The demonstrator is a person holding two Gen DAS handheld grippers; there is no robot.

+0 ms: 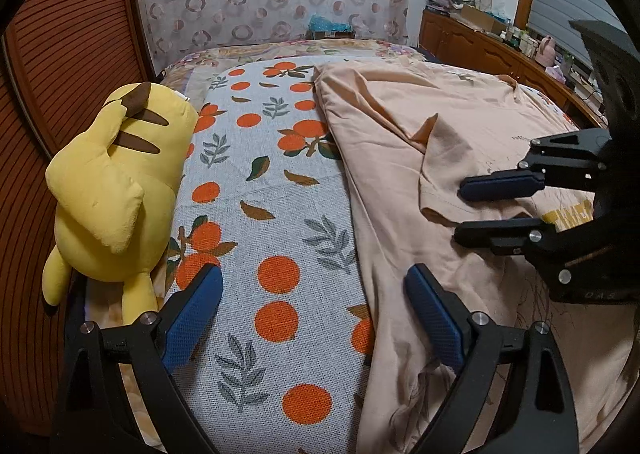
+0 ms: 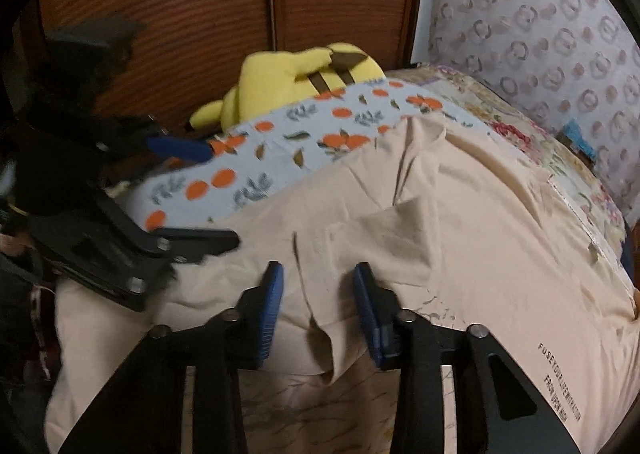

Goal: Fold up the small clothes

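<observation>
**Sleeve fold sits between the right gripper's pads**

The peach T-shirt (image 1: 400, 158) lies spread across the bed, its long axis running away from the person toward the curtain, with one side edge lapping onto the orange-print cloth (image 1: 256, 182). Its folded-over sleeve (image 2: 384, 230) lies on the shirt's body, on the side away from that cloth. A raised ridge of the sleeve's fabric stands between the pads of the right gripper (image 2: 318, 306), which are partly closed but, as far as the wrist view shows, not yet pressing it. The left gripper (image 1: 314, 318) hovers wide apart over the shirt's edge at the orange-print cloth, holding nothing. The right hand is the nearer to the sleeve. A yellow plush toy (image 1: 116, 182) lies beyond the cloth's far side.
</observation>
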